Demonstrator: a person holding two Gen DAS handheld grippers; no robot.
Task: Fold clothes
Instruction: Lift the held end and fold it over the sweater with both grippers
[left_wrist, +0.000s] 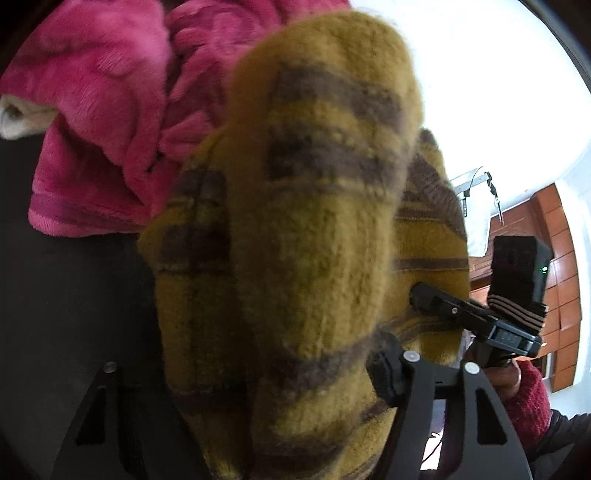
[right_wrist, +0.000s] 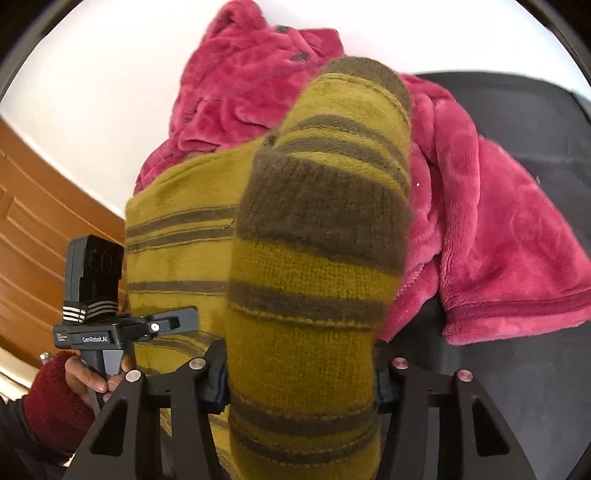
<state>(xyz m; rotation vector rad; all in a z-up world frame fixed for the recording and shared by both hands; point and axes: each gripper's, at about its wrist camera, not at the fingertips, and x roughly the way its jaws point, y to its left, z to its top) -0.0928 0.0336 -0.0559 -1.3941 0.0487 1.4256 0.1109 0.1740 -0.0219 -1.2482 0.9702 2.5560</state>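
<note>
Mustard striped sweater (right_wrist: 306, 280) lifted close to both cameras, pink fleece garment (right_wrist: 498, 236) heaped behind on dark surface (right_wrist: 517, 354). Left gripper (left_wrist: 369, 373) and right gripper (right_wrist: 295, 380) both clamp sweater. Step judged: mid-fold carry. Next: lay flat, align edges.

The wall (right_wrist: 110, 74) is white and bright. A brown wooden door (right_wrist: 40, 229) stands at the side. The table (right_wrist: 517, 369) is dark.

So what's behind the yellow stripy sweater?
Behind the sweater, held up by both grippers, lies a fluffy pink robe on a dark surface. The sweater covers the robe's middle, so whatever sits there cannot be seen.
</note>
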